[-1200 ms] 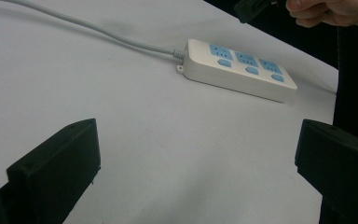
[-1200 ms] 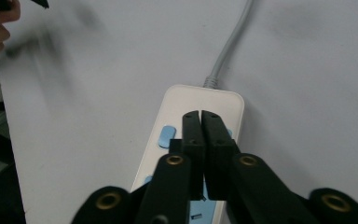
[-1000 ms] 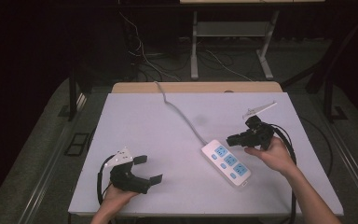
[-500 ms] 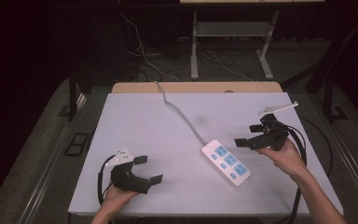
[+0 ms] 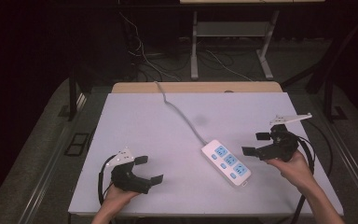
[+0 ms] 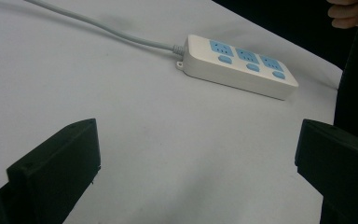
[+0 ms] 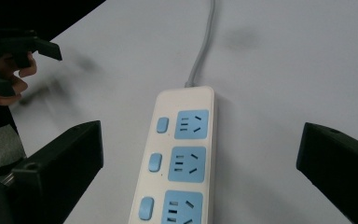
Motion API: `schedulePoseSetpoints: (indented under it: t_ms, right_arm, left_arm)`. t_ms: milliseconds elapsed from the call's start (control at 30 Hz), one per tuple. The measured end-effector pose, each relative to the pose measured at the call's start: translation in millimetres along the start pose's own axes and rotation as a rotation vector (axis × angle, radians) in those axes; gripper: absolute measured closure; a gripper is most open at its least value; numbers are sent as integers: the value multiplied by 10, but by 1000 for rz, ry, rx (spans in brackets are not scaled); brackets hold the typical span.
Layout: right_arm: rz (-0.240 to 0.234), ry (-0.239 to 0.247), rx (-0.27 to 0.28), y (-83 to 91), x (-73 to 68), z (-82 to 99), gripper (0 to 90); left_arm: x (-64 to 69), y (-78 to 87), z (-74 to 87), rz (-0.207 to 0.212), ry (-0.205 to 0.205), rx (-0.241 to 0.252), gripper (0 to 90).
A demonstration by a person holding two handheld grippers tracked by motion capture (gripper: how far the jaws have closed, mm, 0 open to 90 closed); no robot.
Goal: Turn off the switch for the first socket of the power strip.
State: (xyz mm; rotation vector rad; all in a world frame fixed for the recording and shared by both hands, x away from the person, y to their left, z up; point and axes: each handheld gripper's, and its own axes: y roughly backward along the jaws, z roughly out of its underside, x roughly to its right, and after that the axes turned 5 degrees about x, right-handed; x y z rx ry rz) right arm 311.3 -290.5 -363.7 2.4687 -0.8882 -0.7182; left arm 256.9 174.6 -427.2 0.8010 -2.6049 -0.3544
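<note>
A white power strip (image 5: pixel 226 163) with three blue sockets and three blue switches lies at the table's centre right; its grey cord (image 5: pixel 182 114) runs to the far edge. My right gripper (image 5: pixel 256 144) hovers open just right of the strip, jaws pointing left at it; in the right gripper view the power strip (image 7: pixel 177 158) lies between and ahead of the jaws. My left gripper (image 5: pixel 148 170) rests open near the front left edge, well apart from the strip. The power strip (image 6: pixel 240 66) lies far ahead in the left gripper view.
The white table (image 5: pixel 135 121) has a wooden strip (image 5: pixel 196 87) along its far edge. Beyond it, cables and a metal stand (image 5: pixel 230 32) sit on the dark floor. Black cables trail from both grippers over the table's front edge.
My right gripper has drawn back to the right, away from the power strip, and stands farther from it now. The left gripper has stayed in place.
</note>
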Motion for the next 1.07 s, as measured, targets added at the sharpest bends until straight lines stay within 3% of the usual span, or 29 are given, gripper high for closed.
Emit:
schedulePoseSetpoints:
  t_ms: [433, 1067]
  right_arm:
    - [10, 4, 39, 84, -60, 379, 4]
    - [26, -19, 80, 17, -84, 908, 4]
  left_arm:
    - [-8, 7, 4, -3, 0, -4, 0]
    - [-10, 8, 5, -5, -2, -12, 0]
